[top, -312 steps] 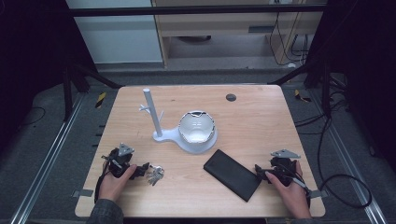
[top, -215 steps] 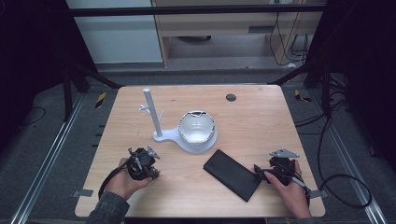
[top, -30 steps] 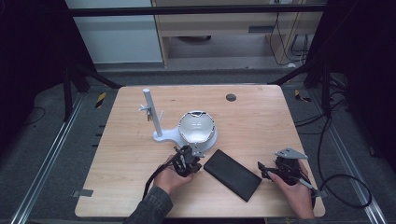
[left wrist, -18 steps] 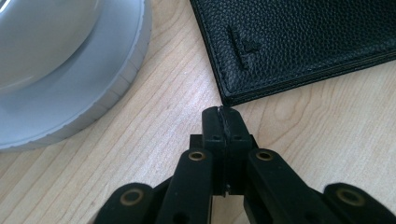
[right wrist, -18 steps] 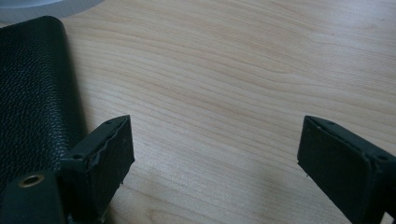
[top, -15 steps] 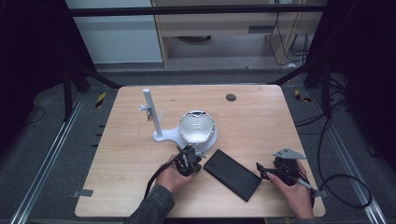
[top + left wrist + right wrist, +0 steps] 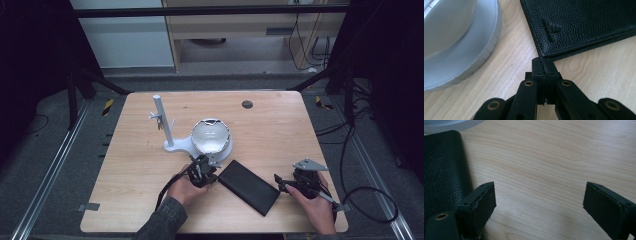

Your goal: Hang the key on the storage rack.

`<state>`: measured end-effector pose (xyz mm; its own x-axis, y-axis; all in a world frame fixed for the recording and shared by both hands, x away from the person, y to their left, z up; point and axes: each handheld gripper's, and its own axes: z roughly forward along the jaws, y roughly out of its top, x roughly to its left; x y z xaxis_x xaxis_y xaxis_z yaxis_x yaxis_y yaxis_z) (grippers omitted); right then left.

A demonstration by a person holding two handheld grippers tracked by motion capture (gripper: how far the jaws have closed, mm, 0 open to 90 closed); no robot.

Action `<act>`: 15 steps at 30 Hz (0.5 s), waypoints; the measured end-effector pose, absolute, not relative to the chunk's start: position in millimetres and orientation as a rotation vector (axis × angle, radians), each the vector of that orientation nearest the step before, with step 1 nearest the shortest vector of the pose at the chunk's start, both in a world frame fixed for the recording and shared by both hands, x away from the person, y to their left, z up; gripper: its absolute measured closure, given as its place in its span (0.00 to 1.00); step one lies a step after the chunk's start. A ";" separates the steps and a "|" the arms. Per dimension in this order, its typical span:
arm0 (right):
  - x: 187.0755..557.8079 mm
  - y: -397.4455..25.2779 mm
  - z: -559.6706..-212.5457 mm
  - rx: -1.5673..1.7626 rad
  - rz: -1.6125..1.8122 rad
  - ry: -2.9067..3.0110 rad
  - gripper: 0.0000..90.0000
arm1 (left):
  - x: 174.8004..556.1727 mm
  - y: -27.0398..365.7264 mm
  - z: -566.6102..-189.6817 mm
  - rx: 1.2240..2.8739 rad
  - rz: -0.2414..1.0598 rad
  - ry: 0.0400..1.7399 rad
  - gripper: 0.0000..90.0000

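A black leather wallet (image 7: 248,186) lies flat and slanted on the wooden table (image 7: 280,130), near the front. My left gripper (image 7: 214,174) sits at the wallet's left corner. In the left gripper view its jaws are shut, and the left gripper's tips (image 7: 544,65) touch the corner of the wallet (image 7: 584,25); nothing shows between them. My right gripper (image 7: 280,183) rests at the wallet's right end. In the right gripper view the right gripper (image 7: 539,203) stands open over bare wood, its left jaw beside the wallet's edge (image 7: 444,162).
A white stand with an upright post (image 7: 162,120) and a round domed base (image 7: 212,137) stands just behind the left gripper; the base's ridged rim (image 7: 484,52) is close on the left. A small dark disc (image 7: 247,104) lies far back.
Over ten seconds my left gripper has travelled from the front left of the table to the wallet's left corner. In the last second it edged closer; the right gripper barely moved.
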<state>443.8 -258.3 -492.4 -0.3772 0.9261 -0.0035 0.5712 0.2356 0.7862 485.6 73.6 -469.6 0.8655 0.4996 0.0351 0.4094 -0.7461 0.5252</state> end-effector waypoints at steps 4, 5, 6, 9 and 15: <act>442.2 -256.1 -490.2 1.368 1.017 2.033 0.13 | 487.2 76.3 -464.5 2.471 0.224 0.654 0.99; 441.7 -255.1 -489.2 1.368 1.043 2.031 0.13 | 487.4 76.4 -462.5 2.452 0.219 0.648 0.98; 440.7 -252.8 -487.5 1.365 1.070 2.031 0.13 | 487.5 76.1 -461.0 2.441 0.216 0.649 0.98; 438.5 -245.3 -483.0 1.339 1.079 2.050 0.13 | 489.5 74.2 -454.9 2.419 0.229 0.637 0.98; 430.0 -234.5 -458.3 1.298 1.098 2.085 0.14 | 496.7 71.1 -443.5 2.375 0.206 0.629 0.97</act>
<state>430.0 -234.5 -458.3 -0.4577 0.8884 0.0361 0.5323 0.2413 0.8114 496.7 71.1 -443.5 0.8716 0.4899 -0.0165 0.3854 -0.6642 0.6406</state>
